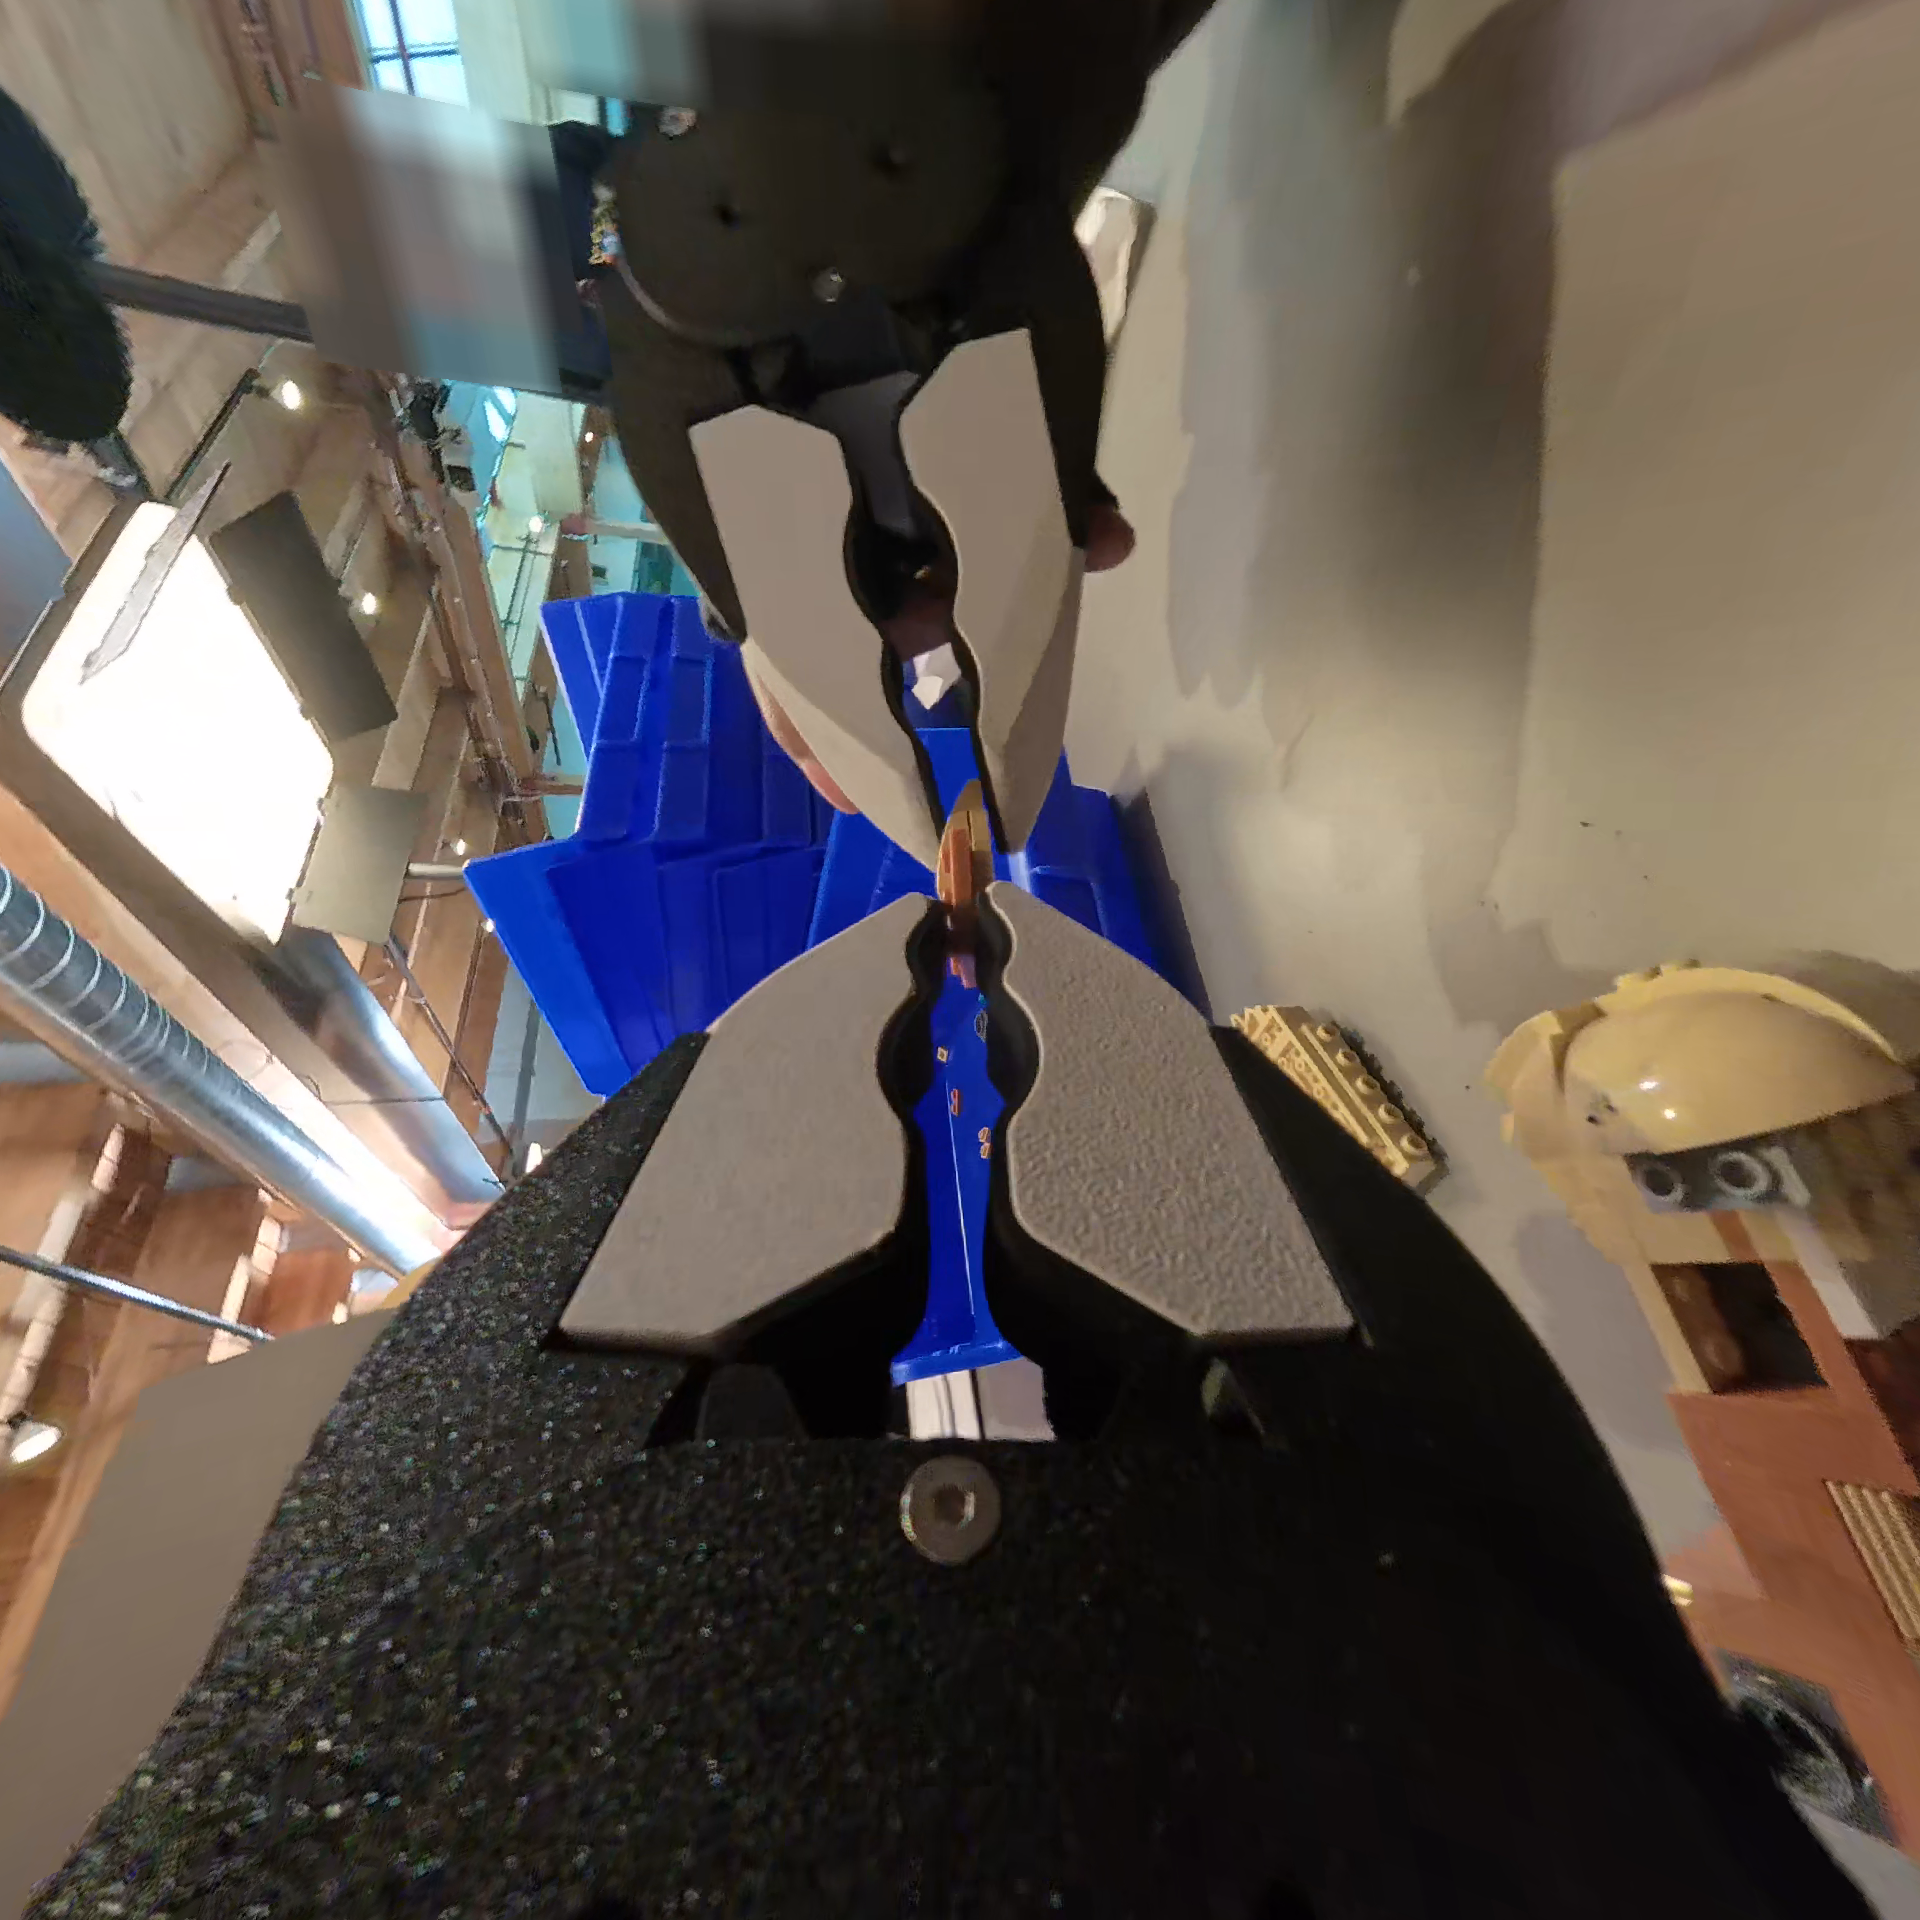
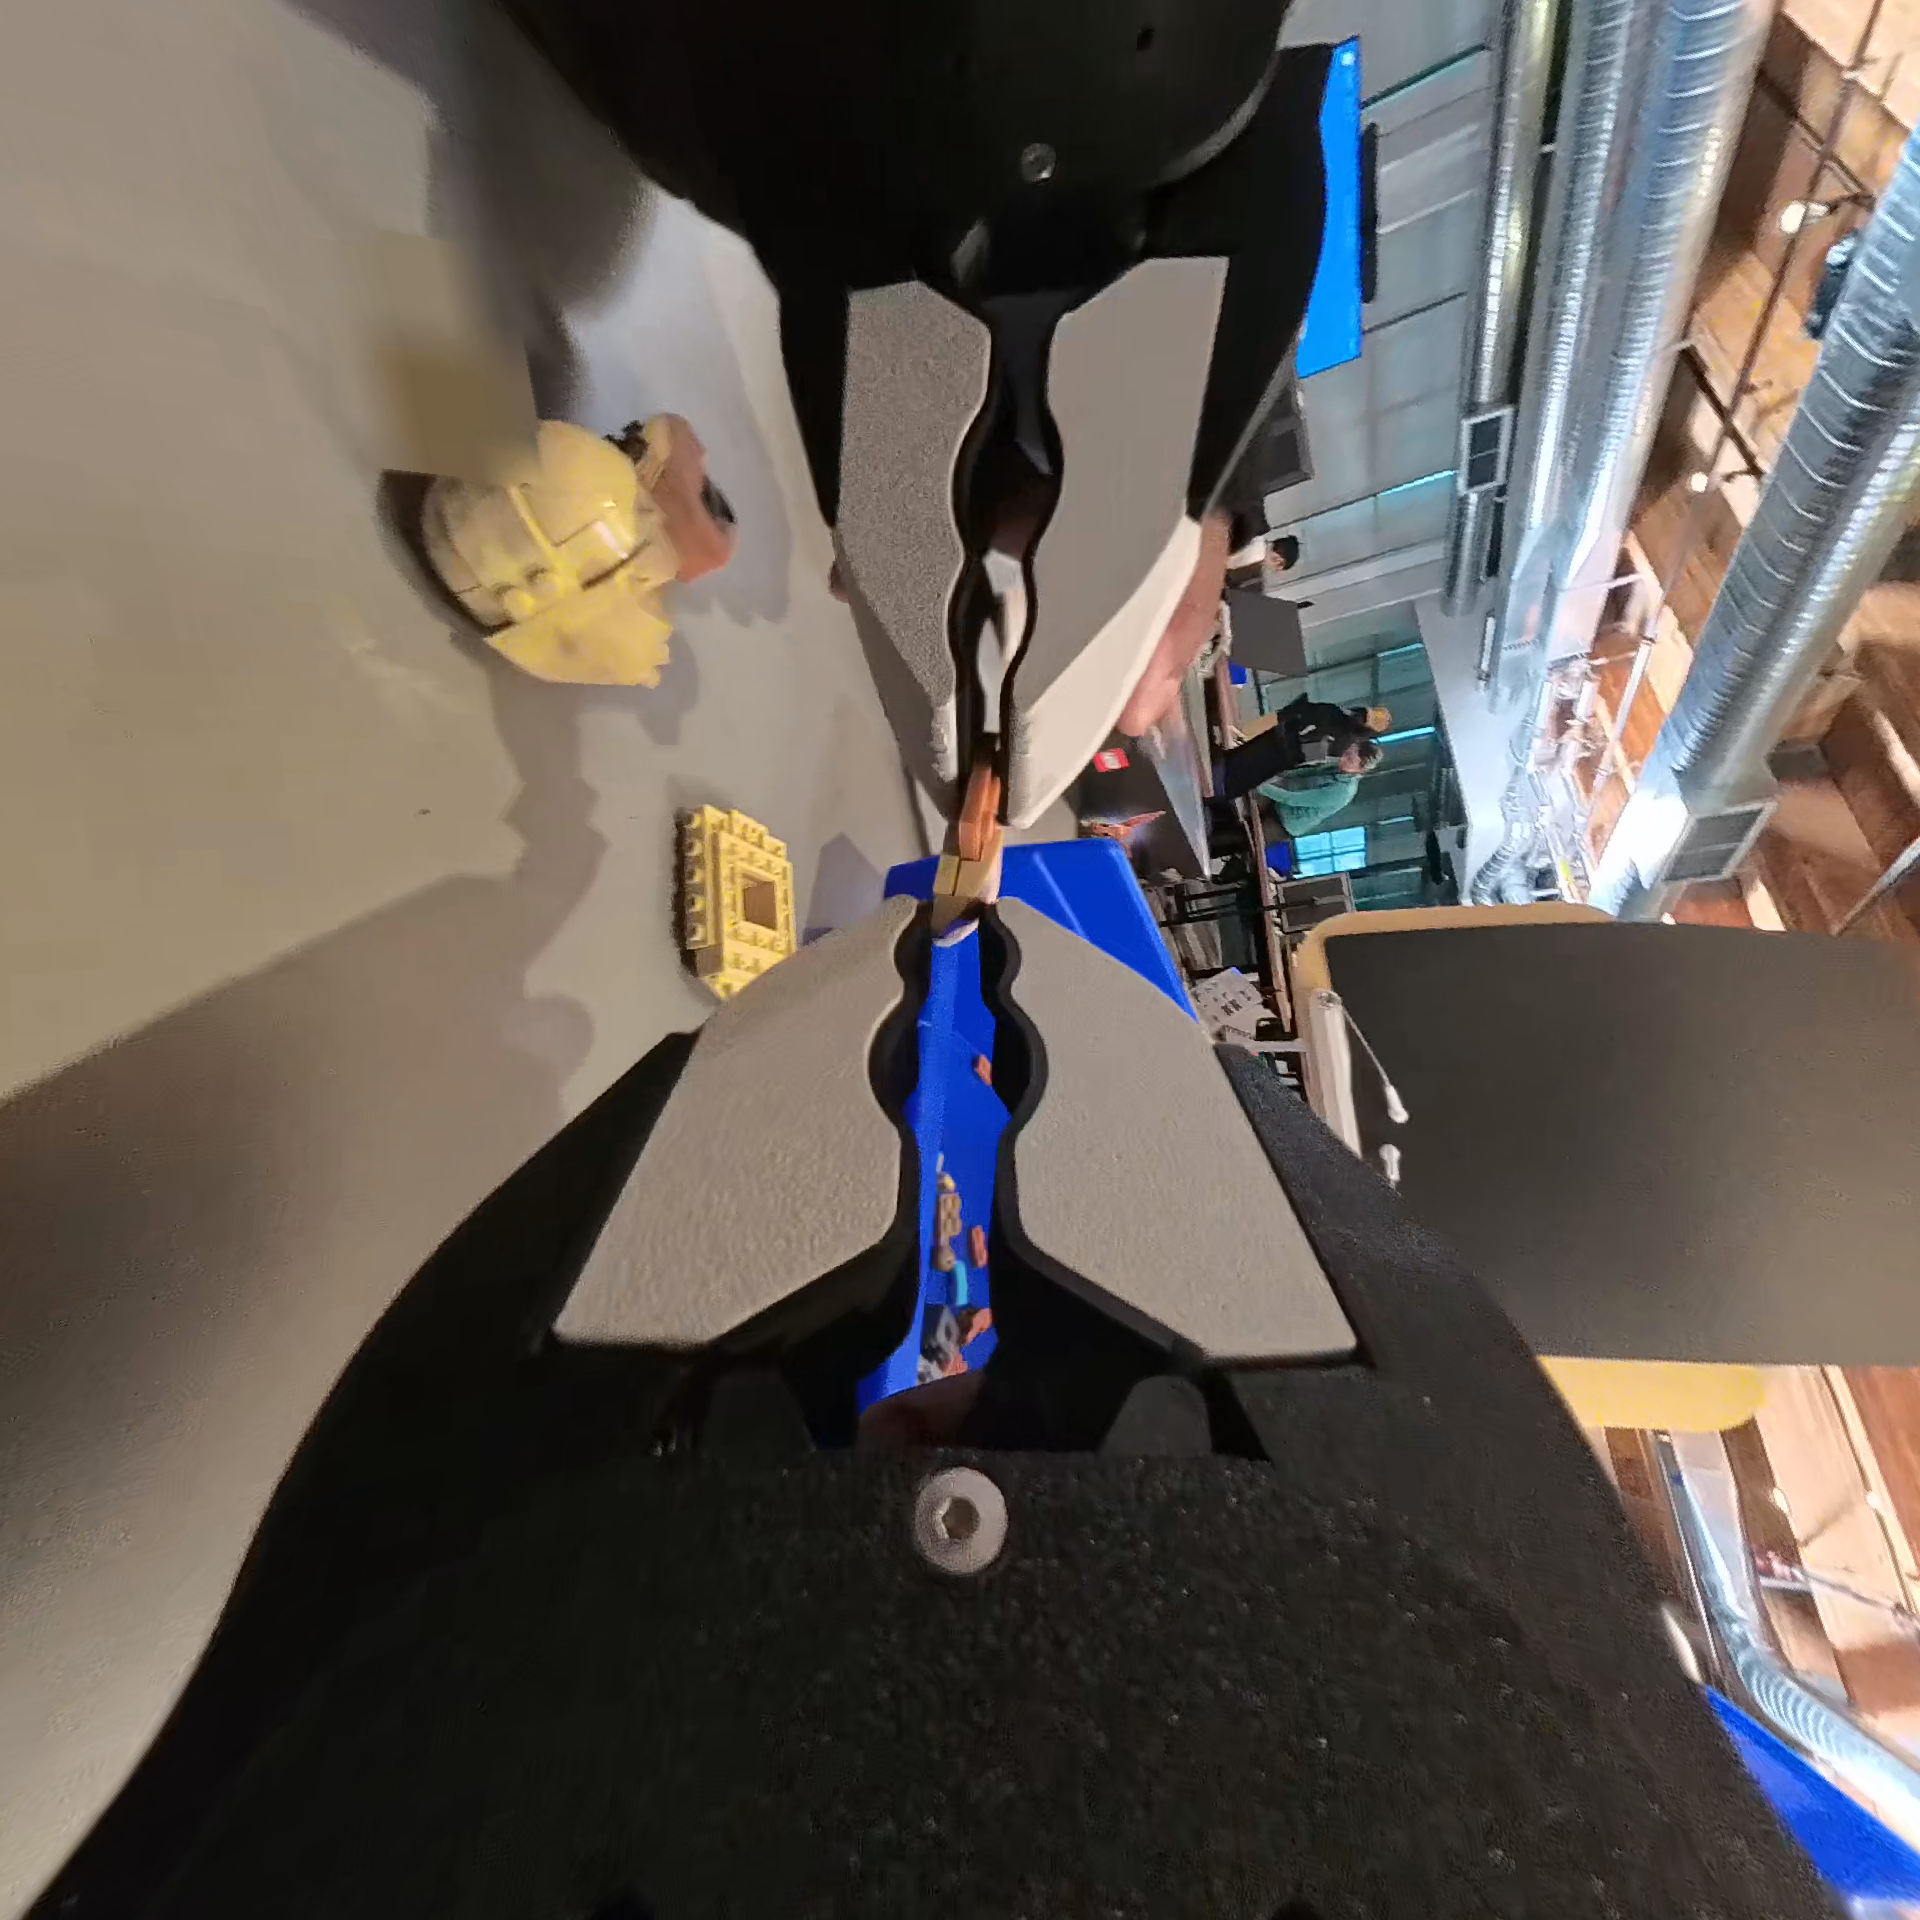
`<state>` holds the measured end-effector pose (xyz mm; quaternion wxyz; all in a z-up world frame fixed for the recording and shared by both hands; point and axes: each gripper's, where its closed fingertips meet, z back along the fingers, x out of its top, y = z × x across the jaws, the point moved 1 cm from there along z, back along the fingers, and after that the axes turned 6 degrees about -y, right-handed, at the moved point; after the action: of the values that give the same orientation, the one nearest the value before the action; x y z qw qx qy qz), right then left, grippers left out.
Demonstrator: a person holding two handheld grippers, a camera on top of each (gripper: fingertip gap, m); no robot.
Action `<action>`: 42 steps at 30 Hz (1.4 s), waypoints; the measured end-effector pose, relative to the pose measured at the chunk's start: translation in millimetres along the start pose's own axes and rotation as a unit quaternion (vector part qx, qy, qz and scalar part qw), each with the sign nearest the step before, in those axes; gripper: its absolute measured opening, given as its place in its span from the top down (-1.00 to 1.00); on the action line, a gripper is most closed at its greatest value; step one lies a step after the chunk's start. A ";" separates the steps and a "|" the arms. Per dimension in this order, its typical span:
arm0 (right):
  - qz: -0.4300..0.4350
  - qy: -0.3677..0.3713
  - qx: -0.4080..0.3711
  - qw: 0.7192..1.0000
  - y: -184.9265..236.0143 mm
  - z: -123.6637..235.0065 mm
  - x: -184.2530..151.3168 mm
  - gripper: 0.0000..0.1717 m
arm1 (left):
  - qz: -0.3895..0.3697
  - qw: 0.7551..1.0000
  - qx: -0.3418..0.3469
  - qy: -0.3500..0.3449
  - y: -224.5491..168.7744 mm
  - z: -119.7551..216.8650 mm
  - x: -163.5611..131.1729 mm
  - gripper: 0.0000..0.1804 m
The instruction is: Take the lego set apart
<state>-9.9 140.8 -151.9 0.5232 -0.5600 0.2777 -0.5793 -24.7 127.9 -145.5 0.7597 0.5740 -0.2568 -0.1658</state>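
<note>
Both grippers, left [image 1: 961, 914] and right [image 2: 961, 914], are pinched tip to tip on one small tan-and-brown brick assembly [image 1: 961, 862] above a blue bin [image 1: 665, 883]. Only the left view shows brown masonry beneath the tan dome model [image 1: 1704, 1091]; only the right view shows the tan plate's [image 2: 738, 904] square hole. No writing is legible.

left gripper [image 1: 961, 914] pinches brown-tan brick piece [image 1: 958, 868] | right gripper [image 1: 961, 821] grips its far end | blue bin [image 1: 665, 831] behind

Grey tabletop [image 2: 260, 935]; silver ducts [image 1: 208, 1091] overhead; wooden beams [image 2: 1766, 312]; tall windows [image 2: 1392, 520]; black-topped table [image 2: 1610, 1143]; bright ceiling light panel [image 1: 177, 727].
</note>
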 end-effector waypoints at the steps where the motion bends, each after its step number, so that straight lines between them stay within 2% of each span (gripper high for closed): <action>1: 0.002 -0.001 0.013 1.000 3.6 0.4 0.5 0.91 | -0.014 1.000 -0.010 -0.001 -3.1 -0.5 1.3 0.95; 5: -0.028 -0.012 0.064 0.997 15.7 3.3 2.1 0.91 | -0.074 0.996 -0.045 0.003 -12.8 -3.1 6.8 0.94; 10: -0.126 -0.047 0.110 0.985 20.5 8.6 6.9 0.91 | -0.121 0.991 -0.059 -0.001 -16.1 -3.9 14.6 0.93; 17: -0.264 -0.099 0.169 0.944 25.3 13.4 10.5 0.91 | -0.167 0.984 -0.065 -0.003 -19.2 -5.0 23.5 0.94; 31: -0.413 -0.138 0.241 0.868 32.1 14.7 12.6 0.93 | -0.191 0.980 -0.063 -0.012 -22.4 -5.0 29.9 1.00; 33: -0.422 -0.137 0.237 0.864 31.3 13.4 10.7 0.94 | -0.174 0.983 -0.056 -0.010 -20.2 -5.6 28.4 1.00; 35: -0.412 -0.125 0.219 0.876 29.9 10.4 5.6 0.94 | -0.140 0.989 -0.049 -0.004 -18.1 -7.4 24.1 1.00; 38: -0.365 -0.090 0.173 0.910 26.6 4.7 -7.0 0.94 | -0.021 0.999 -0.051 0.003 -18.0 -10.9 11.8 0.98; 40: -0.316 -0.061 0.146 0.935 25.6 1.4 -14.1 0.94 | 0.087 0.994 -0.069 0.006 -21.9 -12.1 3.1 0.97; 42: -0.274 -0.041 0.118 0.954 23.2 -1.6 -17.9 0.94 | 0.152 0.986 -0.072 0.012 -21.9 -11.8 -3.0 0.96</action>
<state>-7.7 149.8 -179.7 0.4182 -0.5718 0.0216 -0.7055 -19.3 132.6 -169.5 0.8184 0.4737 -0.3198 -0.0597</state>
